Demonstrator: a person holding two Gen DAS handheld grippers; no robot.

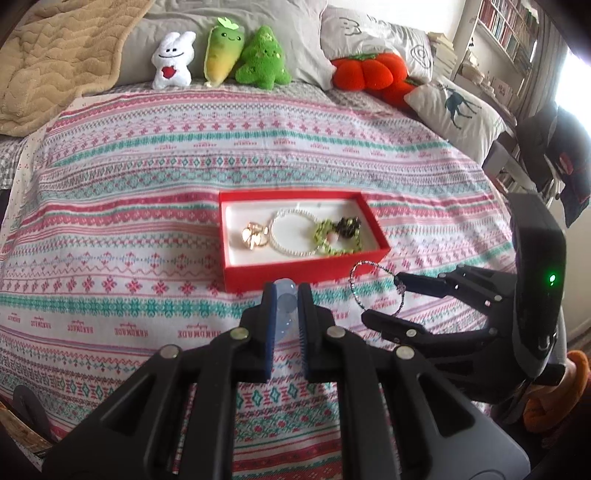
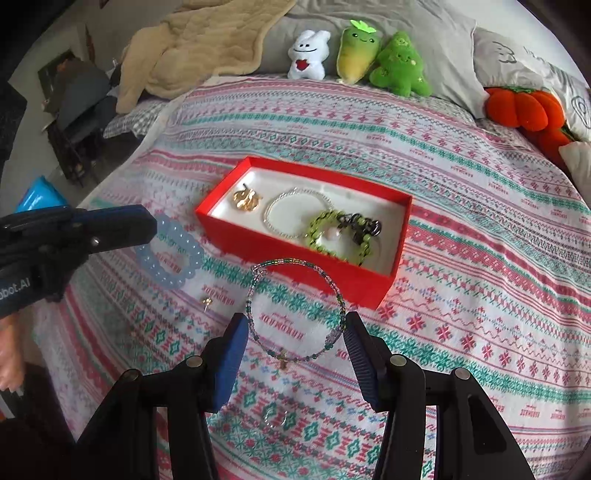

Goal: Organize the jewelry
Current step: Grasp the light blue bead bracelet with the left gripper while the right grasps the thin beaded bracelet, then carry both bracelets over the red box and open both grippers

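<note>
Right wrist view shows my right gripper (image 2: 295, 343) spread wide around the thin seed-bead bangle (image 2: 297, 310), barely caught, so it could drop short of the red box (image 2: 295, 247), while my left gripper (image 1: 286, 295) pinches the pale blue bead bracelet (image 2: 170, 254).

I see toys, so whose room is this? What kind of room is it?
Probably a bedroom: a bed with a patterned blanket, pillows, plush toys along the head, and a bookshelf beside it.

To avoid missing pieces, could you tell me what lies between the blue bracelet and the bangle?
A gold stud, seen in the right wrist view.
</note>
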